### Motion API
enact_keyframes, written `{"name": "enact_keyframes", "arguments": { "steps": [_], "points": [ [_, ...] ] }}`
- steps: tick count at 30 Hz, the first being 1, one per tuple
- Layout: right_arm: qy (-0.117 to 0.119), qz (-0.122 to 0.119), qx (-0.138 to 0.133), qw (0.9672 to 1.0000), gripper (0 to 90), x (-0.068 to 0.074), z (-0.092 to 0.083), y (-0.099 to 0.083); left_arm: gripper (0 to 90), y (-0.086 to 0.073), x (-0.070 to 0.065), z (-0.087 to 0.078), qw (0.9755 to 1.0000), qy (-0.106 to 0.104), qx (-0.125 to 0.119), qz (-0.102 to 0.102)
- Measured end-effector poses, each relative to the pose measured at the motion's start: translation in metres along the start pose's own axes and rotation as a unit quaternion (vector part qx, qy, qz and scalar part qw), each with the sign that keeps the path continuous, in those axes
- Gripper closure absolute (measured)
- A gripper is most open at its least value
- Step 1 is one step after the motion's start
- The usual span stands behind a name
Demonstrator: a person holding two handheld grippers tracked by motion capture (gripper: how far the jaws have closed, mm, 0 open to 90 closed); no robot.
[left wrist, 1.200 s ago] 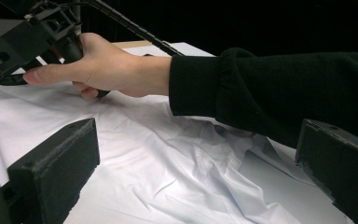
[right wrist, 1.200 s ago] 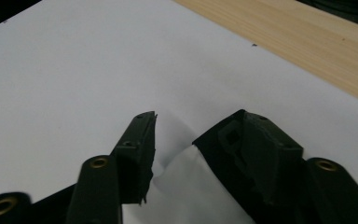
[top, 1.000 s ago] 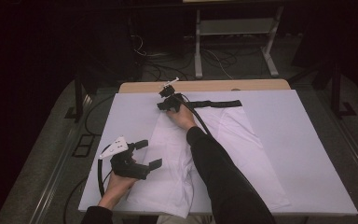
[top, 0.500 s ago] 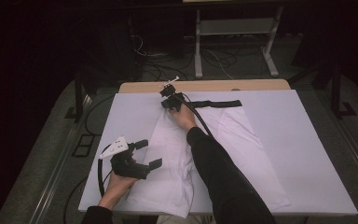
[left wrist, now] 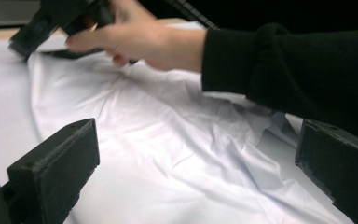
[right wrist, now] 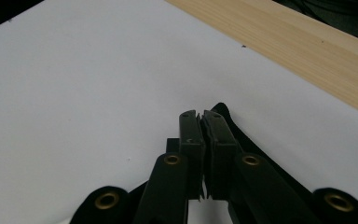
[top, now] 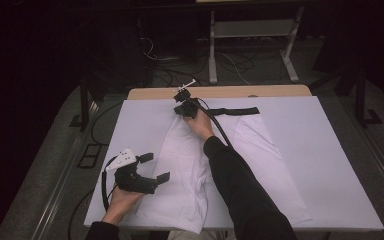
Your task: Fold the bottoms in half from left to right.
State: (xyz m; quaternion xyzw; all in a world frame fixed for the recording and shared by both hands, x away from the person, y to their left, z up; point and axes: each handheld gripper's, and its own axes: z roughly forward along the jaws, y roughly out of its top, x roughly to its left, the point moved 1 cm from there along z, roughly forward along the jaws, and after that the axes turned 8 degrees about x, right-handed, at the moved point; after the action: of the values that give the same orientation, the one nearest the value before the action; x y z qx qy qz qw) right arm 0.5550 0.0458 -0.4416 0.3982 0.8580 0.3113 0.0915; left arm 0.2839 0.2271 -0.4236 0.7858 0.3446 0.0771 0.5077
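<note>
White trousers point(top: 195, 170) lie spread across the white-covered table point(top: 330, 165), their black waistband point(top: 232, 111) at the far edge near the bare wooden strip point(top: 230, 92), the legs running back toward us. We have the right gripper point(top: 184, 104) at the left end of that waistband. Its jaws have just been closing and now stand pressed together; in the right gripper view a sliver of black cloth point(right wrist: 226, 116) shows just beyond the tips, so we judge they are pinching the band's corner, though the contact itself is hidden behind the pads.

The step in hand, as we read it, is taking hold of the waist end to begin a fold or a straightening. Next we need the other hand working: the left gripper point(top: 155, 167) hovers over the near left of the garment, jaws spread wide and holding nothing, with rumpled fabric point(left wrist: 191, 154) lying between them in its own view. It wants to come down on a hem or side seam before the right one lifts.

The right forearm, in a dark sleeve point(top: 245, 195), lies across the middle of the trousers and may drag the cloth. The gripper cable point(top: 219, 127) trails over them too. Beyond the table stand a metal frame point(top: 252, 45) and loose floor cables point(top: 180, 62), well clear.
</note>
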Motion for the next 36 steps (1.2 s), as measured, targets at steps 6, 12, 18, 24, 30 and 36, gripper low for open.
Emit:
{"name": "enact_keyframes", "arguments": {
  "steps": [6,12,18,24,30,36],
  "points": [
    [0.007,-0.007,-0.007,0.9999,85.7,0.001,-0.006,-0.002,0.0,0.0,0.003,-0.007,0.9995,0.015,0.021,-0.021],
    [0.014,-0.011,-0.007,0.9998,85.7,0.002,-0.008,-0.008,0.0,-0.003,0.003,-0.013,0.9988,0.018,0.04,-0.025],
    [0.019,-0.013,-0.015,0.9996,85.7,0.003,-0.014,-0.011,0.0,-0.008,0.005,-0.023,0.9975,0.029,0.061,-0.024],
    [0.022,-0.011,-0.023,0.9994,85.7,0.0,-0.02,-0.013,0.0,-0.013,0.007,-0.031,0.9964,0.037,0.071,-0.028],
    [0.027,-0.003,-0.027,0.9993,85.7,-0.005,-0.022,-0.015,0.0,-0.017,0.009,-0.038,0.9952,0.042,0.084,-0.027],
    [0.026,-0.003,-0.029,0.9992,85.7,-0.006,-0.023,-0.016,0.0,-0.021,0.008,-0.044,0.9939,0.038,0.1,-0.028]
  ]
}}
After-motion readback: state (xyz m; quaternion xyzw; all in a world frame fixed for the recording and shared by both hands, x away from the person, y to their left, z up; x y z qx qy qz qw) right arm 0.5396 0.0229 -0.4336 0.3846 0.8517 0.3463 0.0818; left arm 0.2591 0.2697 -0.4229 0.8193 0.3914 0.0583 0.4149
